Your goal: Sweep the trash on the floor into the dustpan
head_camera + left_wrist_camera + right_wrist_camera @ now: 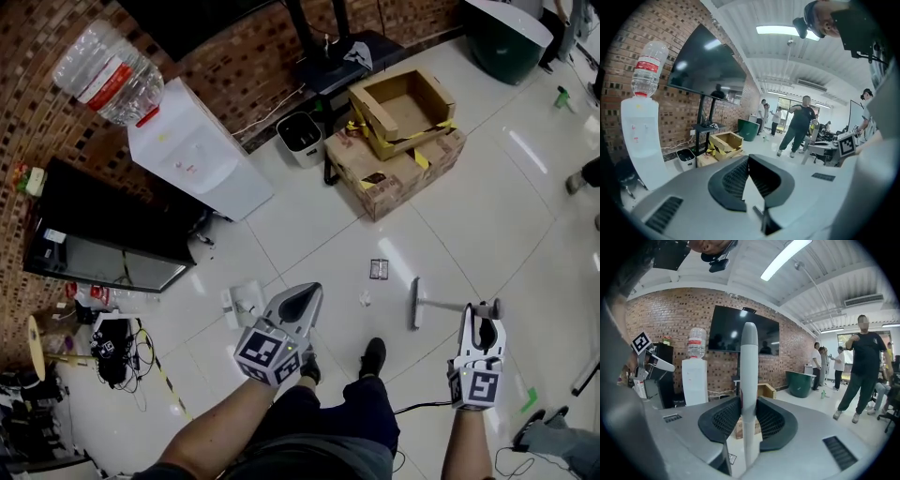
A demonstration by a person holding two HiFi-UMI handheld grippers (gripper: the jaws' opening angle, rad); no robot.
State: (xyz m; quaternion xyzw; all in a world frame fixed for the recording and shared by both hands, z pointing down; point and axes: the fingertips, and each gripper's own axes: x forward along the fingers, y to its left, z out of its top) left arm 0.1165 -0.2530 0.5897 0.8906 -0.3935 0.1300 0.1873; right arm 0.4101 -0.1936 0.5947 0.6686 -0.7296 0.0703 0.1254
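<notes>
My right gripper (pixel 482 321) is shut on the pale handle of a broom (pixel 450 306); its head (pixel 414 303) rests on the white floor tiles. In the right gripper view the handle (pixel 749 362) stands upright between the pads of the right gripper (pixel 749 416). A small white scrap (pixel 366 300) and a dark square piece (pixel 379 270) lie on the floor left of the broom head. A flat white object that looks like a dustpan (pixel 246 302) lies just left of my left gripper (pixel 305 295). The left gripper (pixel 749 161) has its jaws together with nothing seen between them.
A water dispenser (pixel 187 150), a small bin (pixel 300 139) and stacked cardboard boxes (pixel 398 141) line the brick wall. A black cabinet (pixel 103 234) and cables lie at the left. A green tub (pixel 506 37) stands far right. People stand (pixel 862 371) across the room.
</notes>
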